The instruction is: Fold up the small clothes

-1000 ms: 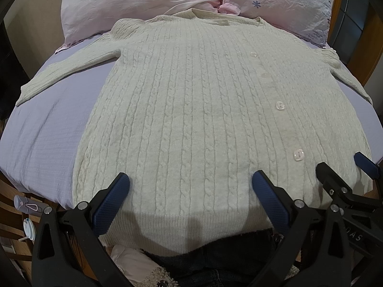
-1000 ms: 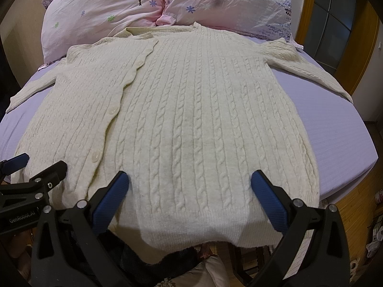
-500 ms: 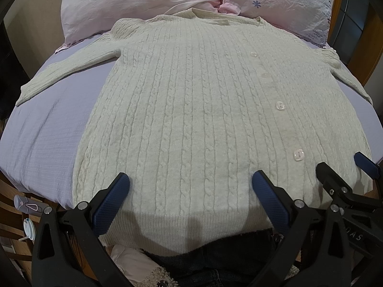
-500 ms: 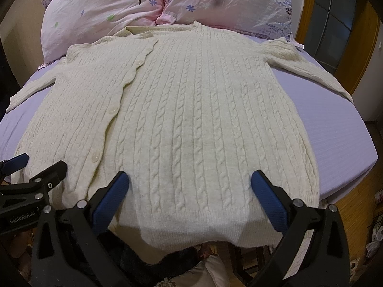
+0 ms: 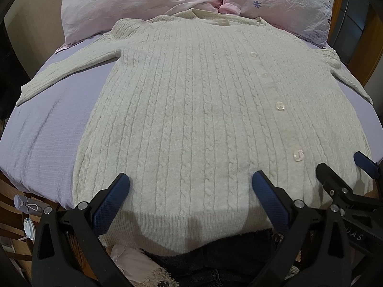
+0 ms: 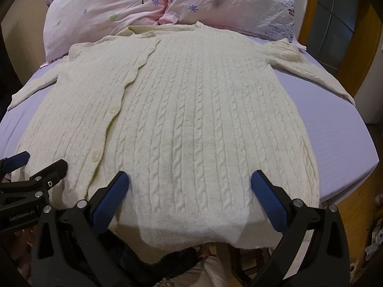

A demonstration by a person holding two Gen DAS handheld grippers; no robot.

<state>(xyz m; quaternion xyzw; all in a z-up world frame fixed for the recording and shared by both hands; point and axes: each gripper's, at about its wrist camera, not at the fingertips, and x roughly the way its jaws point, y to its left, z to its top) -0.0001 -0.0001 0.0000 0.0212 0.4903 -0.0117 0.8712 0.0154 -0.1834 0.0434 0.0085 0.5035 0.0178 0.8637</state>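
A cream cable-knit cardigan [image 5: 191,110] lies flat and buttoned on a lilac bed, collar toward the pillows, both sleeves spread sideways. It also shows in the right wrist view [image 6: 191,119]. My left gripper [image 5: 189,184] is open and empty above the hem's left half. My right gripper [image 6: 189,181] is open and empty above the hem's right half. Each gripper shows at the edge of the other's view: the right one [image 5: 340,174], the left one [image 6: 40,165].
Two pink flowered pillows [image 5: 134,2] [image 6: 229,2] lie at the head of the lilac sheet [image 5: 43,134]. A wooden frame [image 6: 352,57] stands to the right. Dark and pale clothes [image 5: 215,258] lie below the hem. Small objects [image 5: 26,208] lie at the lower left.
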